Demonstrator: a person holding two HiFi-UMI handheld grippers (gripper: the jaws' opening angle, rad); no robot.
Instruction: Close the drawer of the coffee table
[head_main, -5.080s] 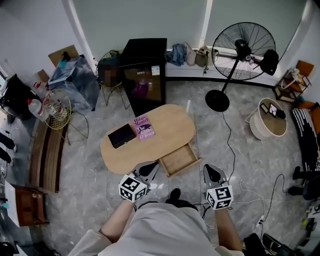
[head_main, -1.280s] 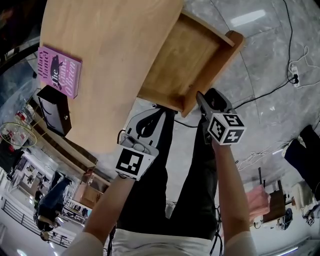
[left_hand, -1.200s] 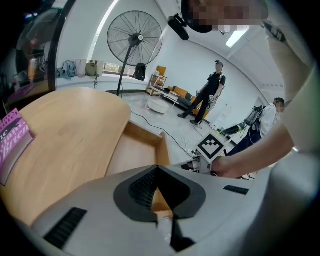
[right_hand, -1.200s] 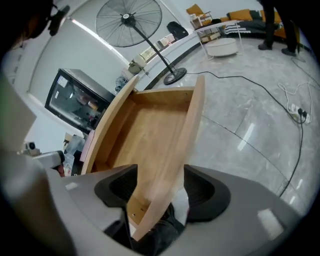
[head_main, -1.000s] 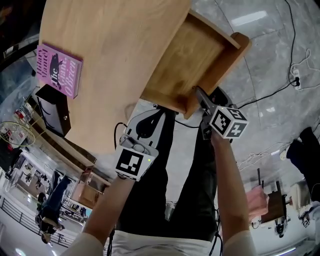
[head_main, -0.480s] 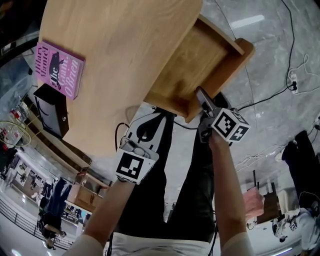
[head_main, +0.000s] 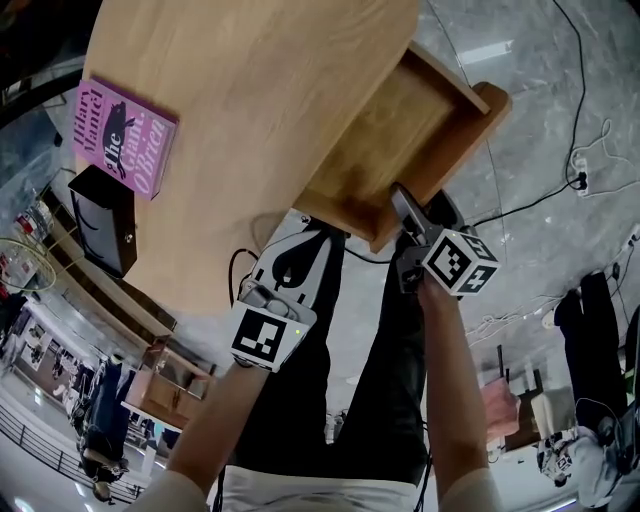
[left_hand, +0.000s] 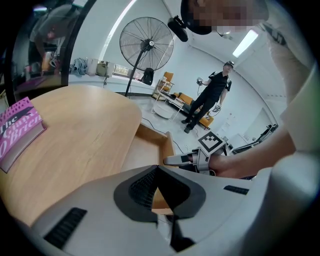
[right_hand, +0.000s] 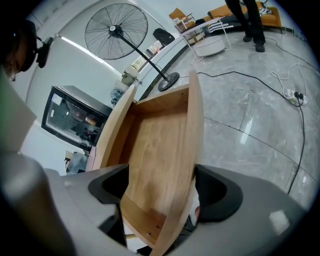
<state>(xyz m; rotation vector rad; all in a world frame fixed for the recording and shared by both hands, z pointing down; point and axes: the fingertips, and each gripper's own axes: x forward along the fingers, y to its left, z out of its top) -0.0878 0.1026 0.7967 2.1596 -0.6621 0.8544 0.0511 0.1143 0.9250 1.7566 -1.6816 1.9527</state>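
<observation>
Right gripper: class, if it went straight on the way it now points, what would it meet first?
Most likely the drawer front: it stands between the jaws of the right gripper, which have just been opening. How deep the board sits in the gap is unclear.

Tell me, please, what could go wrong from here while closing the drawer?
The right gripper, whose jaws have just been opening, only straddles the drawer front near its corner: an off-centre push could skew and jam the drawer. The left gripper, shut, hangs close to the coffee table and could knock it.
</observation>
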